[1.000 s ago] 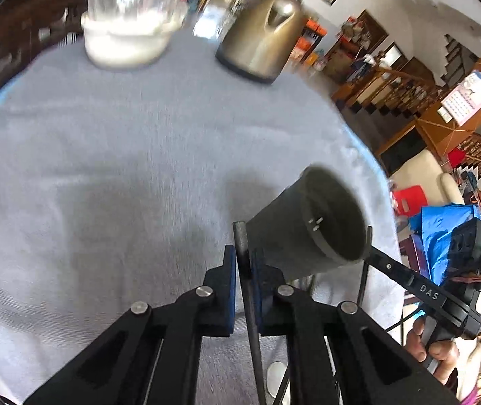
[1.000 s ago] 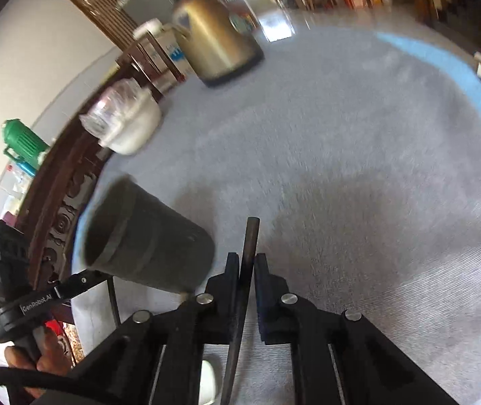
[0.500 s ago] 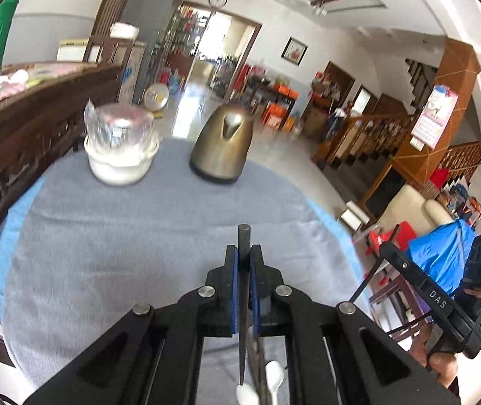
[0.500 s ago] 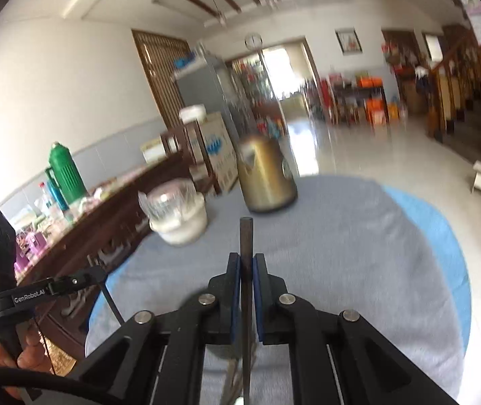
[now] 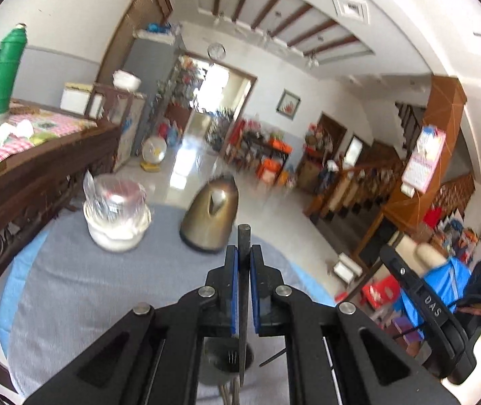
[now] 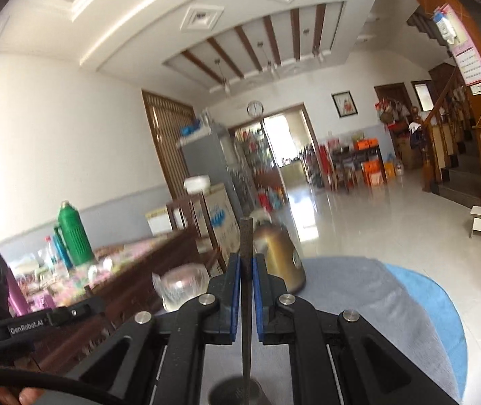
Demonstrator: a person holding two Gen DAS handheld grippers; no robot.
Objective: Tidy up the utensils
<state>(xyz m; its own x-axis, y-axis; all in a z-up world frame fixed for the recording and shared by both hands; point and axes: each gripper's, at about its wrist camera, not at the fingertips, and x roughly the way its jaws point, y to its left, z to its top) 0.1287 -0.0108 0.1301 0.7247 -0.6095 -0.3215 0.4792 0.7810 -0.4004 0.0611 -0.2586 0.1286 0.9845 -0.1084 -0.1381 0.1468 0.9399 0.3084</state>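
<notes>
- Grey cloth [image 5: 82,290] covers the round table, with a blue underlay showing as a rim at its left and lower right edges; the widest bare stretch of cloth lies in the lower left of the left wrist view.
- At the far side of the table stand a bronze kettle [image 5: 210,216] and, left of it and apart, a white bowl topped with clear plastic [image 5: 116,214]; both sit near the far edge.
- Beyond the table's right edge the tiled floor is open; a carved wooden sideboard [image 5: 31,172] runs close along the left edge, with a green thermos [image 5: 2,71] on it.
- Left gripper [image 5: 244,287] points level across the table, its blue-padded jaws clamped on a slim dark utensil handle [image 5: 244,236] that stands upright between them.
- Below it, bottom centre of the frame, sits a dark holder cup [image 5: 222,359] with fork tines showing inside; the clamped utensil runs down to its mouth.
- Right gripper [image 6: 246,290] is likewise level, jaws closed on a second dark utensil handle [image 6: 246,236], upright, above the blurred cup rim [image 6: 237,388] at the bottom edge.
- Each view shows the other tool's body at its side edge.
</notes>
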